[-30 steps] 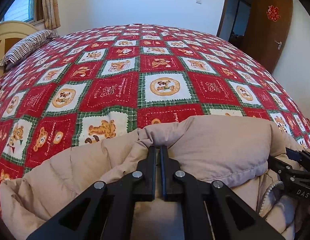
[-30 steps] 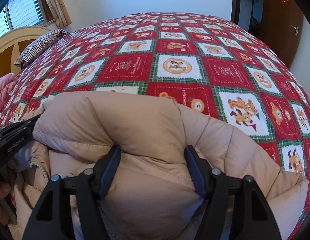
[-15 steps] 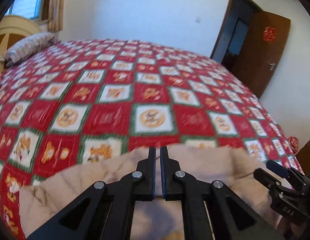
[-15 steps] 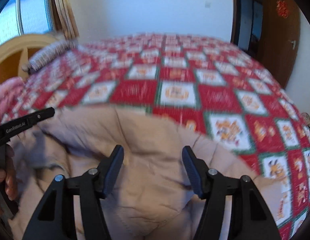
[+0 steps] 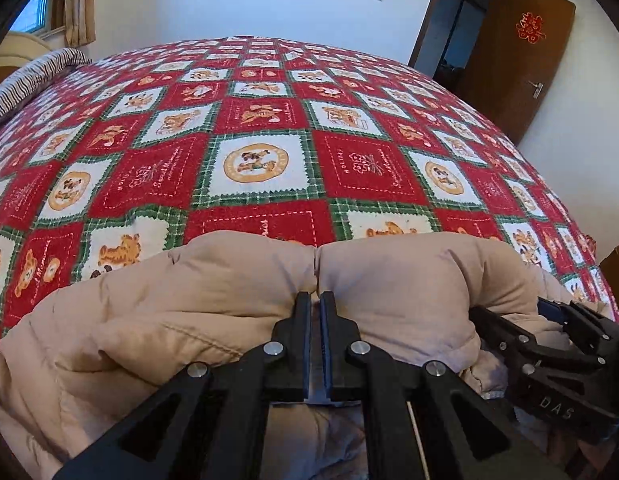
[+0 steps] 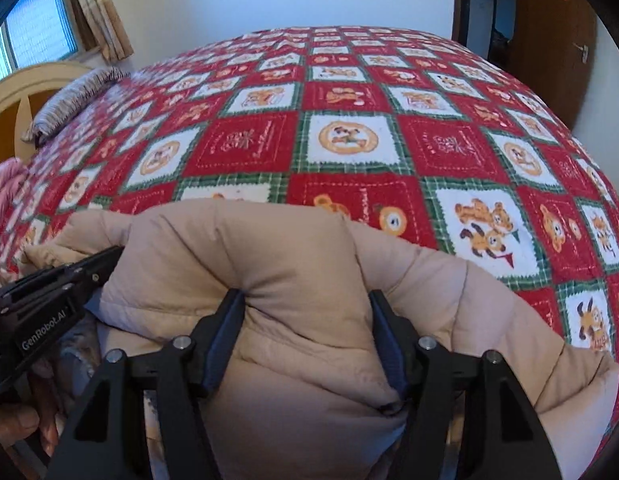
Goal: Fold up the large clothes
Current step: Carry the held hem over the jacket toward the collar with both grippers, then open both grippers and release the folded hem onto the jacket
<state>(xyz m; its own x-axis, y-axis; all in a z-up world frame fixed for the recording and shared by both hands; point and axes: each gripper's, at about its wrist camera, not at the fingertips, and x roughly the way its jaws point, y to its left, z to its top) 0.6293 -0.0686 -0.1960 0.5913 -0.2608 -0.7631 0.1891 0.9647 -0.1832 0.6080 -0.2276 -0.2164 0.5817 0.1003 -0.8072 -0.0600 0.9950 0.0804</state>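
Beige jacket [image 5: 213, 304] hiding hand-held gripper [image 5: 315, 300] tips

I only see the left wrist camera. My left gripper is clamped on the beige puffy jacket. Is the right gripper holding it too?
Observer: It seems so. The right gripper has its jaws wide apart, with a thick fold of the beige puffy jacket wedged between them, touching both blue pads.
Operator: Is there anything left of the jacket that I miss?
Observer: A pink fabric bundle lies at the edge, nearer the camera than the striped pillow.
Operator: Does my hand show?
Observer: Yes, part of the left hand shows under the left gripper.
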